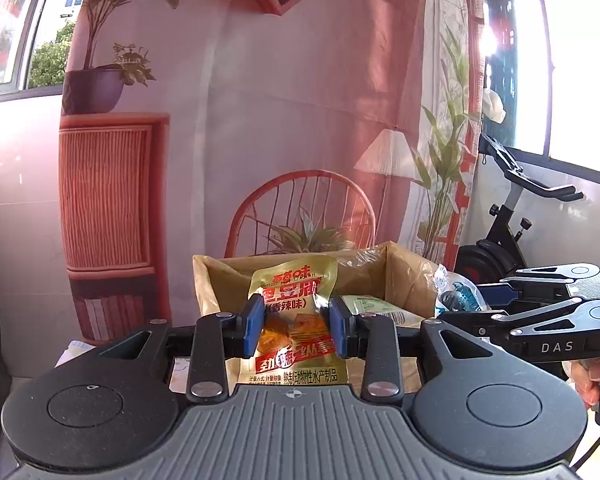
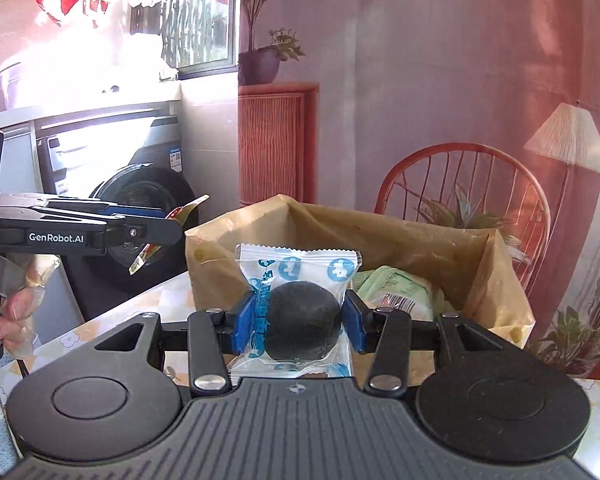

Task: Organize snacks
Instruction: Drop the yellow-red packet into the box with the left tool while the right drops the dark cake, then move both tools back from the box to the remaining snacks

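Observation:
My left gripper (image 1: 294, 326) is shut on a yellow snack packet with red print (image 1: 294, 308), held upright just in front of an open cardboard box (image 1: 404, 280). My right gripper (image 2: 298, 324) is shut on a clear blue-printed packet holding a dark round cake (image 2: 300, 320), held before the same box (image 2: 260, 220). A green packet (image 2: 396, 288) lies inside the box. The right gripper shows at the right of the left wrist view (image 1: 540, 300); the left gripper shows at the left of the right wrist view (image 2: 100, 224).
The box stands on a table with a floral cloth (image 2: 156, 300). A printed backdrop (image 1: 260, 120) hangs behind it. A washing machine (image 2: 132, 184) stands at the left and an exercise bike (image 1: 508, 216) at the right.

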Available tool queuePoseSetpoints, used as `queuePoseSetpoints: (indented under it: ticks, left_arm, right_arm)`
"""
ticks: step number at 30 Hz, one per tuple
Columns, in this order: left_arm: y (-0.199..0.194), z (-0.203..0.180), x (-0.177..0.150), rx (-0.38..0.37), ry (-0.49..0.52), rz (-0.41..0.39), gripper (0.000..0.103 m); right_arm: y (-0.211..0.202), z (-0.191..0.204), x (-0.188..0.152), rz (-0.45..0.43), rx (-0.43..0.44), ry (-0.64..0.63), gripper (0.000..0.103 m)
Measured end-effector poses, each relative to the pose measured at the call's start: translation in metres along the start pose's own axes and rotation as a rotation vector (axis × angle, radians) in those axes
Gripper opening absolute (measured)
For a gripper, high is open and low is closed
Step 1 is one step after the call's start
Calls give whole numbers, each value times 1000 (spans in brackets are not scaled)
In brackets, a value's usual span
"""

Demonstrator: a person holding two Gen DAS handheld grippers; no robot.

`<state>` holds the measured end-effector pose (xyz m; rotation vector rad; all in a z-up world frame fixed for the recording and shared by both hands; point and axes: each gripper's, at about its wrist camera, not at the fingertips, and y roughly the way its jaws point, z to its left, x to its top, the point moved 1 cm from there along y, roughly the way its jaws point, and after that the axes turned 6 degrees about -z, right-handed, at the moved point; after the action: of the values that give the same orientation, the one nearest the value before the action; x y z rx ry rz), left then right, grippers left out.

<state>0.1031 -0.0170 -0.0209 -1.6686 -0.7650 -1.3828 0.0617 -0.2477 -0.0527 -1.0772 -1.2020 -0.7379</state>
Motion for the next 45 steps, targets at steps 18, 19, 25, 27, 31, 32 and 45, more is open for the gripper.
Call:
queuePoseSetpoints:
  ticks: [18,19,25,27,31,32,45]
  left_arm:
    - [86,19,-8,65,-43,172,56]
    - [82,21,-7,67,-49,175,56]
    - [42,26,-2,100,-65,191,59]
    - [28,27,-1,109,-59,192,62]
    - [-2,33,-9,104,-80,210,62]
    - [-8,35,-13,106,-86,219,62]
    - [-46,55,-126,92,-61,432,62]
  right_arm:
    - [18,-71,-8,36,-192,108,60]
    - [15,-70,-7,33,-185,110,60]
    - [-13,-53,-9,5,-128,174,60]
    - [-19,-47,-12,8,-114,190,60]
    - [-28,-34,-23,27,-80,244,60]
    - [-29,-31,-27,34,-75,255,60]
    - [-13,1,-90,260,3,320,60]
